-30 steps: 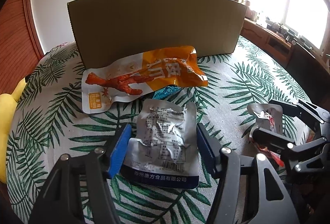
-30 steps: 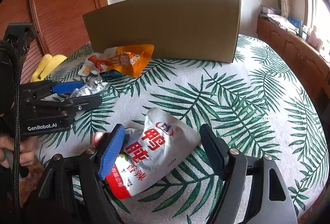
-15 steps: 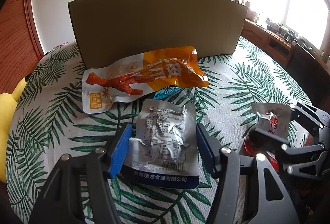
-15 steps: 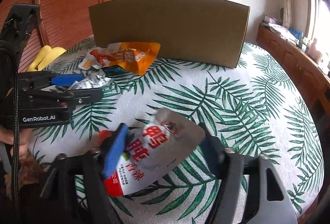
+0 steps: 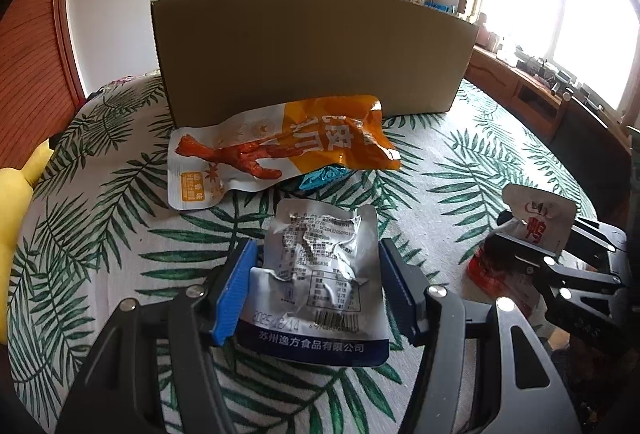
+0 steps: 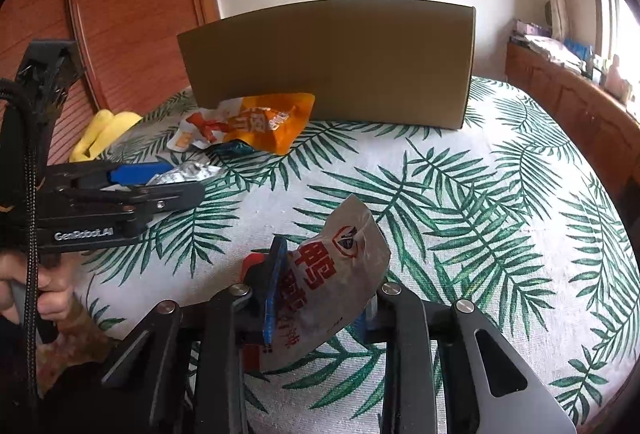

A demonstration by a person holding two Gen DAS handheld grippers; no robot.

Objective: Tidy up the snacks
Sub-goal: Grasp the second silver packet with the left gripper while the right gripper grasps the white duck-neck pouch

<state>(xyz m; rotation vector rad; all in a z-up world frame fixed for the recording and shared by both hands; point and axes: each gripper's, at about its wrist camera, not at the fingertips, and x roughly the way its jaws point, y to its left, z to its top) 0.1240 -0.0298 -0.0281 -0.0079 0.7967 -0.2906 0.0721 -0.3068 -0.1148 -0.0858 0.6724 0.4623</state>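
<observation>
We are closing the right gripper [image 6: 320,298] on the white and red packet [image 6: 340,274] nearest to us; the jaws are nearly together, and the packet is buckling between the blue pads, its top corner tipping up off the leaf-print cloth [image 6: 480,214]. Our left gripper [image 5: 316,290] is straddling the silver packet [image 5: 320,274], jaws about half open. Both pads are sitting just beside the packet's edges, and we cannot tell whether they are pressing on it; the packet is lying flat on the cloth.

Farther out, the orange packet [image 5: 280,150] is leaning against the foot of the cardboard box [image 5: 312,50], with a blue wrapper [image 5: 320,180] peeking out from under it. The box is standing at the back of the table, its opening hidden from us.

Judging the risks: the right pads are biting only the lower part of a slick, puffy packet, so it could twist or slide out as we are lifting. The silver packet is wide and crinkly, and a squeeze across its width may just fold it upward instead of gripping. The box wall looks tall, so a low carry could knock a packet against it.
</observation>
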